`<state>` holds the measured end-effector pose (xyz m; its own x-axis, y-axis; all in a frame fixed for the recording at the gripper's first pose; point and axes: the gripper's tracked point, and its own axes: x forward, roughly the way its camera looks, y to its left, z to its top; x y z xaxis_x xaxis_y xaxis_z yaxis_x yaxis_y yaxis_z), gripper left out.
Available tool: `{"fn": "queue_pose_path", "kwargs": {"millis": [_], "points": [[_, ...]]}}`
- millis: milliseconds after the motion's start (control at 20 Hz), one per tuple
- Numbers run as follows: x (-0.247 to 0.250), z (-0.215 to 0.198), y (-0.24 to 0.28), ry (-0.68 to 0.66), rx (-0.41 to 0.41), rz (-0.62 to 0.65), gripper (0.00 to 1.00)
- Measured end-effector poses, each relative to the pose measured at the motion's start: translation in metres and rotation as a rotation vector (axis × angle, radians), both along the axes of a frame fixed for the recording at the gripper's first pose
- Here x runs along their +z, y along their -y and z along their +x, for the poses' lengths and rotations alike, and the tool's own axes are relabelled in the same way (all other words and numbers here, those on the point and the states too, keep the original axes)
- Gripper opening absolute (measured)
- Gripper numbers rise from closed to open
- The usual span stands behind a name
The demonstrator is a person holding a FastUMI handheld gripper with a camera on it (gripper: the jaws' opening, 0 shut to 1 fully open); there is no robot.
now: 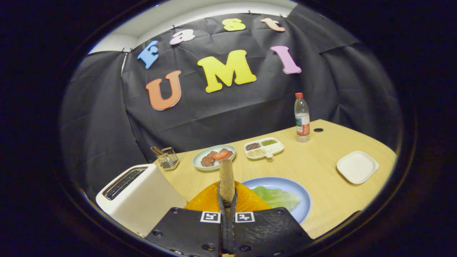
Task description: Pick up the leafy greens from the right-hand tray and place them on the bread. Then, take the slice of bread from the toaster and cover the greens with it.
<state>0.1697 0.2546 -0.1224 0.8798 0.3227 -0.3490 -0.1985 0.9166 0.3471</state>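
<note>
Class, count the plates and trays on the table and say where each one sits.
4: a blue plate beside the bread slice the tongs grip, a round plate beyond them, a divided tray alongside, a square white tray apart.

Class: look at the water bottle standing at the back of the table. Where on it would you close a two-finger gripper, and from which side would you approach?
Grip the water bottle across its round body, near the label, coming in level from the near side. It stands upright, the wall is close behind it, and bare table lies in front. The gripper now holds a bread slice.
</note>
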Motion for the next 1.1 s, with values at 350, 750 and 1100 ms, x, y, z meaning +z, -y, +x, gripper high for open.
{"fn": "queue_pose_path", "kwargs": {"millis": [350, 750, 1100], "points": [[-0.019, 0.003, 0.024, -0.028, -0.029, 0.016, 0.05], [-0.039, 0.002, 0.050, -0.078, -0.041, -0.063, 0.29], [-0.051, 0.006, 0.071, -0.107, -0.074, -0.117, 0.61]]}}
